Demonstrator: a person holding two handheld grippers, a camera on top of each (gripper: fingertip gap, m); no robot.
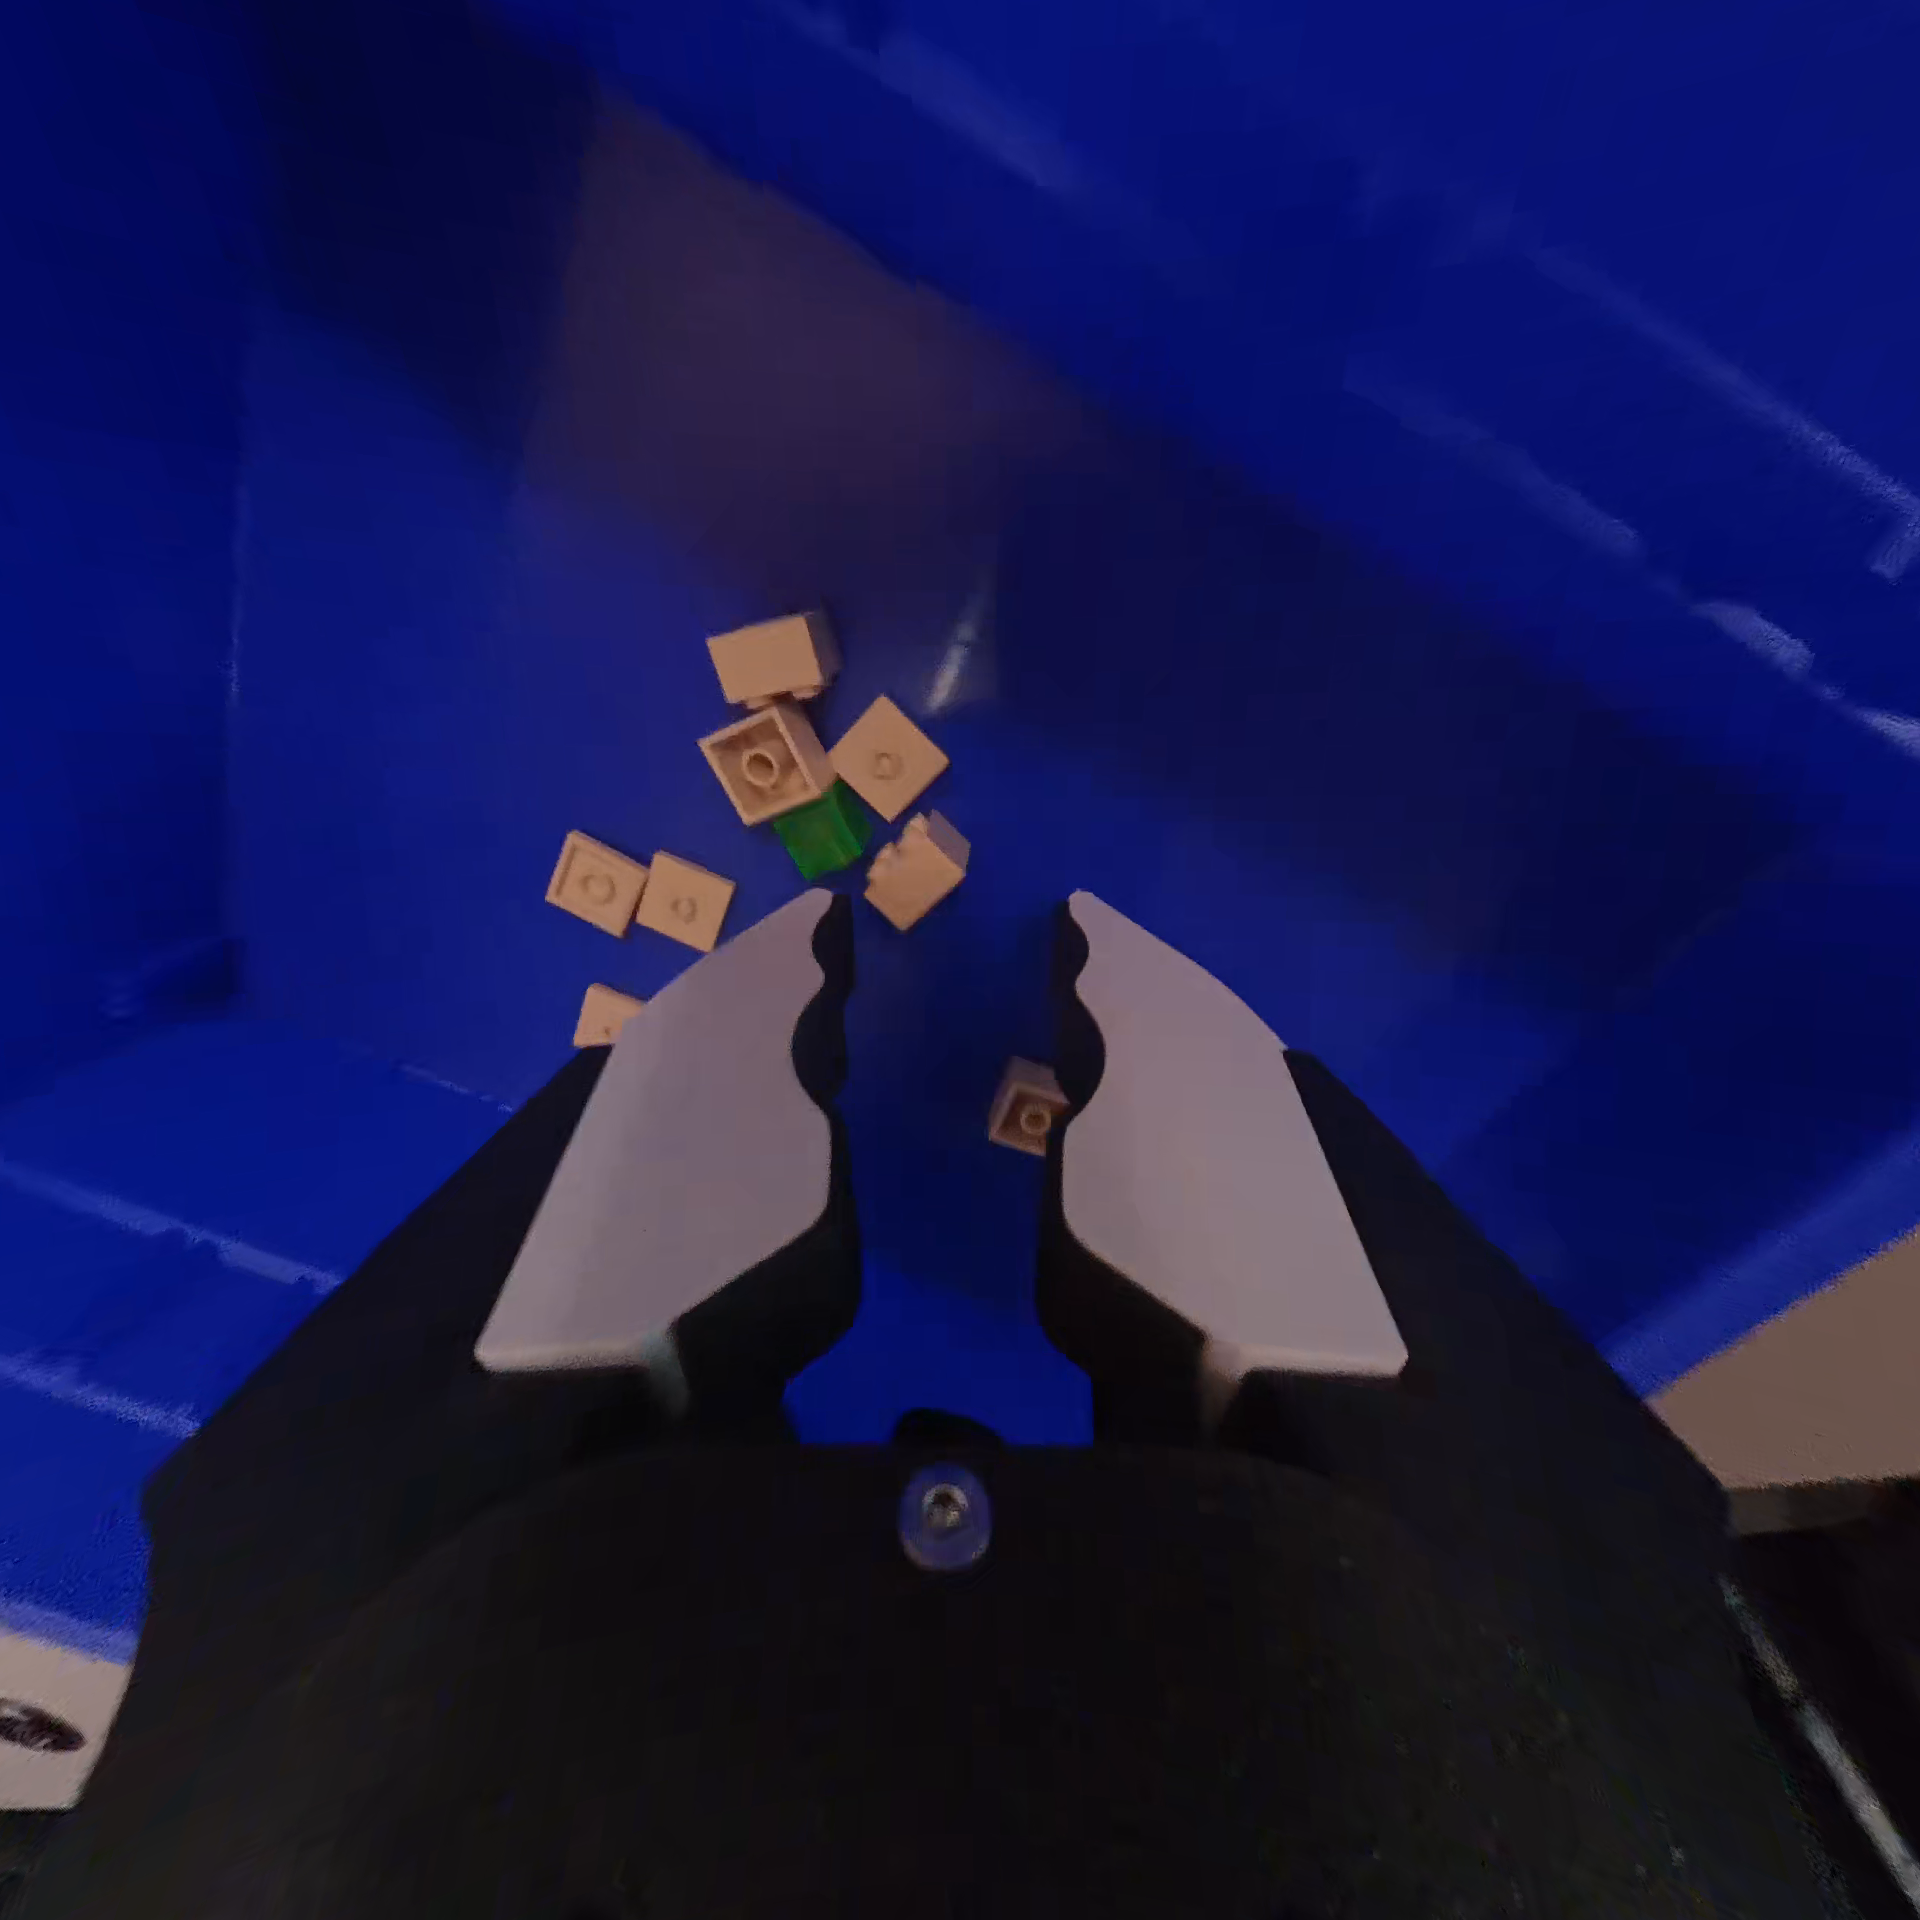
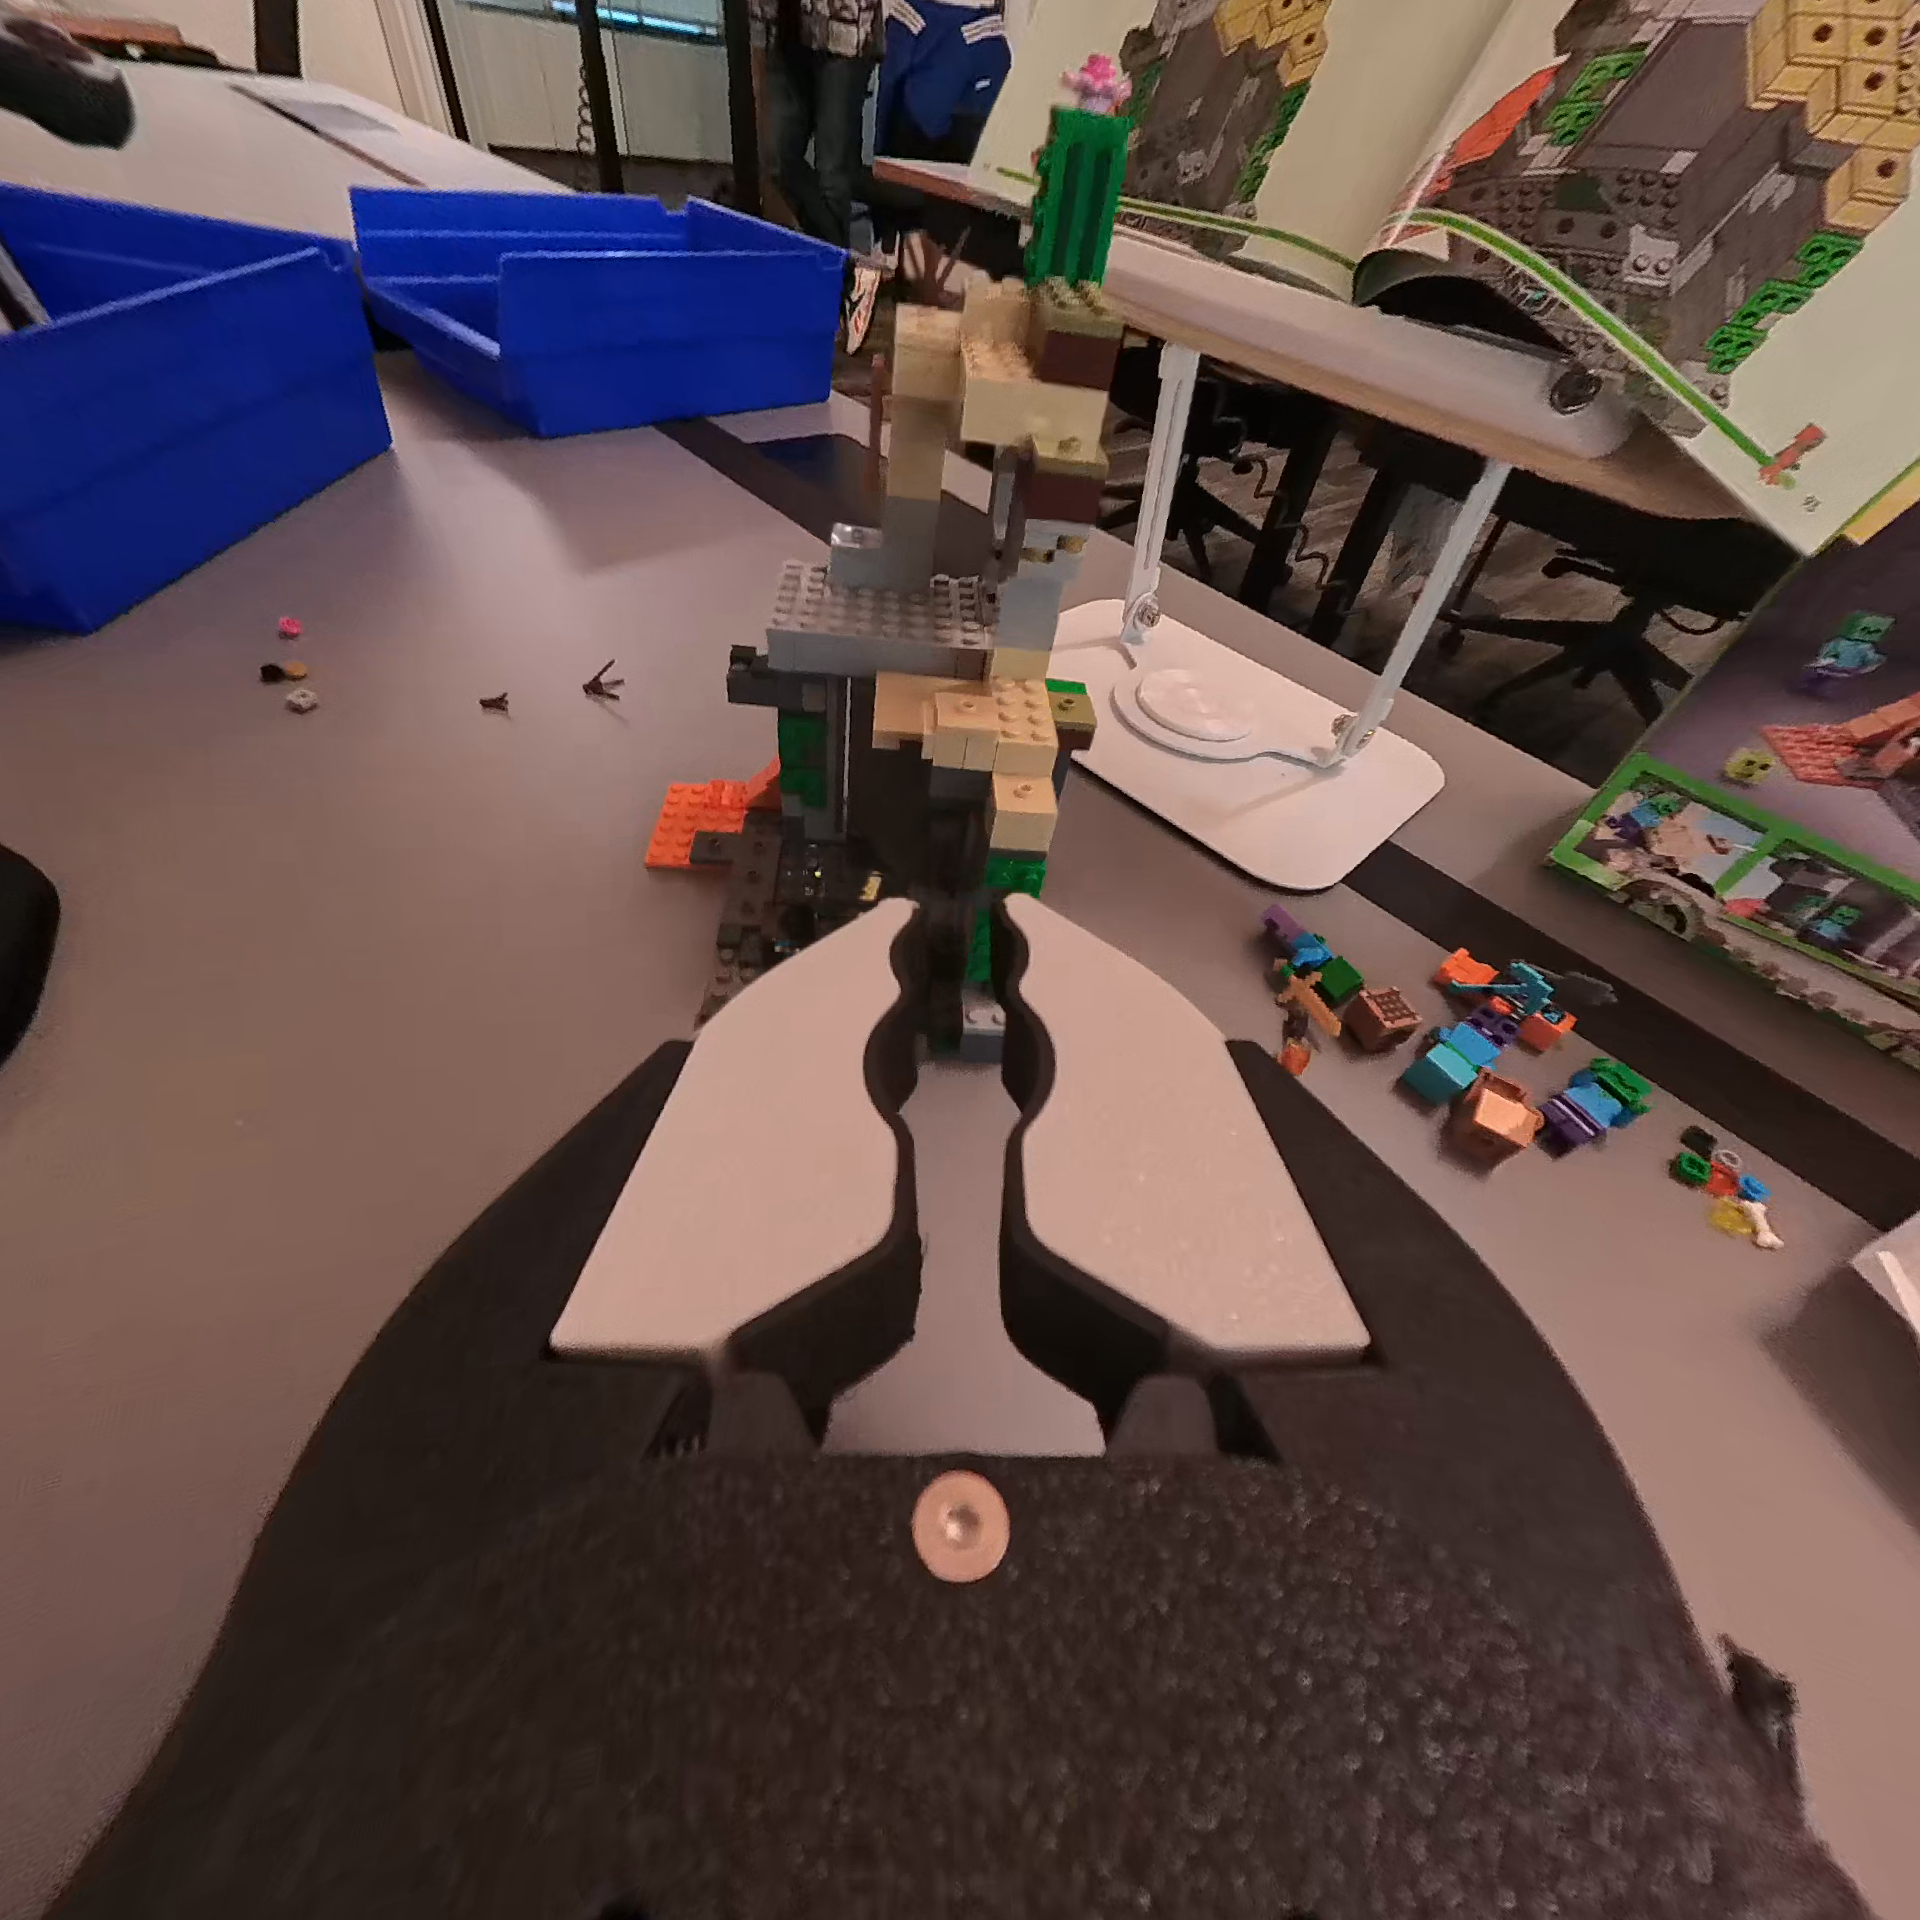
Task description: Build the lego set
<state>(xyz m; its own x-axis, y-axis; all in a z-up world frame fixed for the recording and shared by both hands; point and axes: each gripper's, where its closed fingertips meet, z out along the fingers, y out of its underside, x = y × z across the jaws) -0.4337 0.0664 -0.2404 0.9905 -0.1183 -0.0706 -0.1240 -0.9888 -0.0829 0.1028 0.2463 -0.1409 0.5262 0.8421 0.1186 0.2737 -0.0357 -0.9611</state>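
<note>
1. Progress looks well past halfway, by my reading: the lego tower (image 2: 935,582) stands tall on the grey table (image 2: 364,935), with dark lower walls, an orange plate at its foot, a grey studded deck, tan blocks above and a green cactus with a pink top.
2. Work remains, I judge: minifigures and small parts (image 2: 1475,1049) lie loose to the tower's right, and tiny bits (image 2: 296,665) sit well apart on its left.
3. Your left gripper (image 1: 945,909) hovers inside a blue bin (image 1: 1351,468), jaws parted and empty, tips just short of a cluster of tan bricks (image 1: 769,764) and one green brick (image 1: 821,831).
4. Your right gripper (image 2: 961,914) faces the tower's base, jaws narrowly apart; whether they touch the model you cannot tell.
5. Two more blue bins (image 2: 592,301) rest at the table's far left; an open instruction booklet (image 2: 1558,208) sits on a white stand (image 2: 1247,769), with the set's box (image 2: 1787,831) at far right. Office chairs and a standing person show beyond.
</note>
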